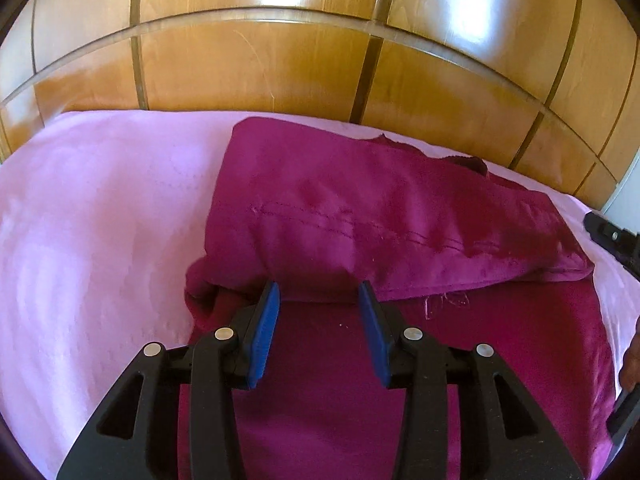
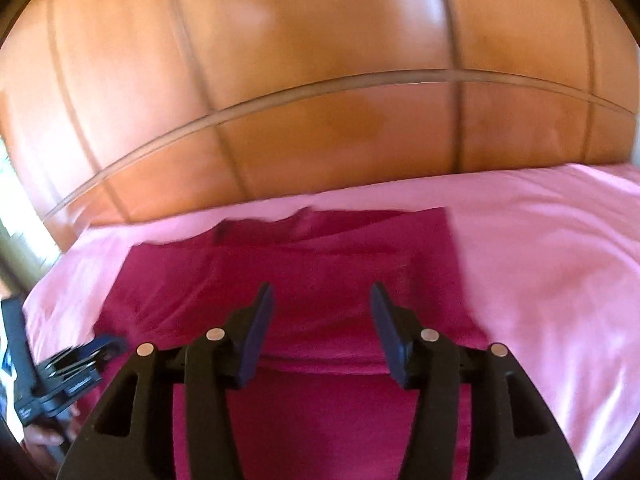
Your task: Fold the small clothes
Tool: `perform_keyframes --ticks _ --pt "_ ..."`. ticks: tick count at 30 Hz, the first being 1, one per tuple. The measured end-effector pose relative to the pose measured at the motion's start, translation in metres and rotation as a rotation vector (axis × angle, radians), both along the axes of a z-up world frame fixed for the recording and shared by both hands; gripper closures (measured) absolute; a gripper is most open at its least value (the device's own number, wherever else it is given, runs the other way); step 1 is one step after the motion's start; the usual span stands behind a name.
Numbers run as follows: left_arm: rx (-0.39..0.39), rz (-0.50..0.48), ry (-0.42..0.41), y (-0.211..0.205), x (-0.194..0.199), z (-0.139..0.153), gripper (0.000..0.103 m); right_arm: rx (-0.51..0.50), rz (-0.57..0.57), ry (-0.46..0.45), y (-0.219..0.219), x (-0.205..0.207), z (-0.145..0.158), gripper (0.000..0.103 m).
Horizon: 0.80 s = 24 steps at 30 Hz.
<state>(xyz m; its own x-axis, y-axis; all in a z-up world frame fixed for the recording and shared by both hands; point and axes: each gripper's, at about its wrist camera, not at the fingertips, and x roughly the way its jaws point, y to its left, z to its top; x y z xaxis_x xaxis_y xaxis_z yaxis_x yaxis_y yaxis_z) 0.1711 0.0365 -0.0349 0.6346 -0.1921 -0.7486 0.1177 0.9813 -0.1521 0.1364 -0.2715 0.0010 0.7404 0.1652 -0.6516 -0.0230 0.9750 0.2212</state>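
A magenta garment (image 1: 360,208) lies on a pink sheet (image 1: 100,208), its far part folded back over the near part, with a stitched seam and loose threads at the fold's edge. My left gripper (image 1: 319,296) stands open just above the cloth, blue pads (image 1: 266,320) apart, nothing pinched between them. In the right wrist view the same garment (image 2: 320,264) spreads under my right gripper (image 2: 321,300), whose jaws are open and empty over it. The left gripper's body (image 2: 60,368) shows at that view's left edge; the right gripper's black body (image 1: 612,236) at the other view's right edge.
A glossy wooden headboard (image 1: 280,52) with brass strips rises right behind the bed's far edge, also as the headboard (image 2: 320,100). Bare pink sheet (image 2: 552,264) stretches to the right of the garment. A hand (image 1: 632,360) shows at the right border.
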Motion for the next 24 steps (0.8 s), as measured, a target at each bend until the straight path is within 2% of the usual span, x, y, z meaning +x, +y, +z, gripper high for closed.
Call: perform_keyframes --ticks 3,5,11,14,17,24 --pt "0.01 -0.001 0.011 -0.002 0.0 -0.004 0.062 -0.052 0.027 0.067 0.018 0.006 -0.026 0.05" --pt "0.011 -0.001 0.011 -0.004 -0.001 -0.006 0.062 -0.071 0.028 0.062 0.02 0.005 -0.038 0.049" --pt "0.025 0.034 -0.017 -0.006 -0.009 0.005 0.062 -0.011 0.025 0.043 0.011 0.004 -0.041 0.049" --pt "0.037 0.05 -0.059 -0.003 -0.019 0.016 0.061 -0.012 0.025 0.039 0.011 0.003 -0.043 0.048" --pt "0.048 0.054 -0.104 0.001 -0.026 0.026 0.051 -0.016 0.025 0.038 0.012 0.002 -0.044 0.048" --pt "0.069 0.051 -0.152 0.007 -0.025 0.039 0.051 -0.021 0.027 0.036 0.013 0.002 -0.044 0.047"
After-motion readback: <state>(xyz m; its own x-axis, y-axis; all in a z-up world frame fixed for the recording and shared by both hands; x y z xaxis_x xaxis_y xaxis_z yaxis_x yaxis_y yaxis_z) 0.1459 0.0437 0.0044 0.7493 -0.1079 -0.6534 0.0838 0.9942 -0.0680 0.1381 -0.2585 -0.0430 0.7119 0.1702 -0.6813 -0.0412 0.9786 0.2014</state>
